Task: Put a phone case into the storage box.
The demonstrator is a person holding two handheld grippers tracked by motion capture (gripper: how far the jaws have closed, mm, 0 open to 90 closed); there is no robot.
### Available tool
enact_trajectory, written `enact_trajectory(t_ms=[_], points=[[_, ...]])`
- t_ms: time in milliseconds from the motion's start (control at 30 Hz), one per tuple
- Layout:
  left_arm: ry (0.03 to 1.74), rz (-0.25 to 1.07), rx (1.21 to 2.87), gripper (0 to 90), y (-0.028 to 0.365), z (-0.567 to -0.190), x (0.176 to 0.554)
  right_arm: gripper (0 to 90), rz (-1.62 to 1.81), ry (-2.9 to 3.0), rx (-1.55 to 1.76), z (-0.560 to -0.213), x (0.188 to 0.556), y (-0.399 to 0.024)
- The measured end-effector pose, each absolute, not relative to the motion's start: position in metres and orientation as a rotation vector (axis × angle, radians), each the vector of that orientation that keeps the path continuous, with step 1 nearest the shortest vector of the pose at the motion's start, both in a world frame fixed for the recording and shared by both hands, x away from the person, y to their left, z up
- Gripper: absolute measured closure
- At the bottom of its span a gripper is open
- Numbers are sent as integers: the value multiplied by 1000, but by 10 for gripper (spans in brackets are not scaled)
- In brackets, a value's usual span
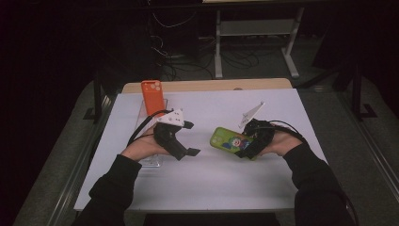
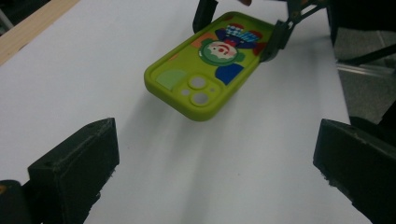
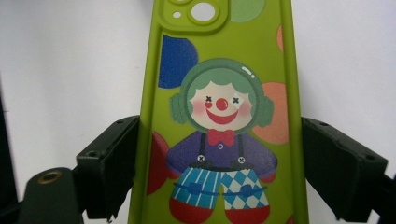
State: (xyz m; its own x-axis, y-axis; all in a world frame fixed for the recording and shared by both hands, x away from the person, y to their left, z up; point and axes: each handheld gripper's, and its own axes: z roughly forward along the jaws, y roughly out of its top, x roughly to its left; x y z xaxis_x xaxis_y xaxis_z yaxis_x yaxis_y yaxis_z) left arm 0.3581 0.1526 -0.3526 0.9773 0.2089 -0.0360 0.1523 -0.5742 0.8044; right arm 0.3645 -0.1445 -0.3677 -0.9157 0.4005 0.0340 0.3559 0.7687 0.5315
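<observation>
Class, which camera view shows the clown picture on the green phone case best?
The right gripper view: the clown picture on the green phone case is close and sharp, between the jaws. The left gripper view shows it smaller and tilted; the high view shows it as tiny colour patches.

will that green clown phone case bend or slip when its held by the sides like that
Probably keeps its shape: the green phone case juts out flat beyond the right gripper, no sag visible. Its matte, rubbery-looking edges likely resist slipping. It looks light, and being flat, it won't roll.
</observation>
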Motion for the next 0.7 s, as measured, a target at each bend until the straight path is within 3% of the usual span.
enact_trajectory(t_ms=[700], points=[[115,-14,2253,0,132,-361,343,152,848,2982,276,-364,343,-111]])
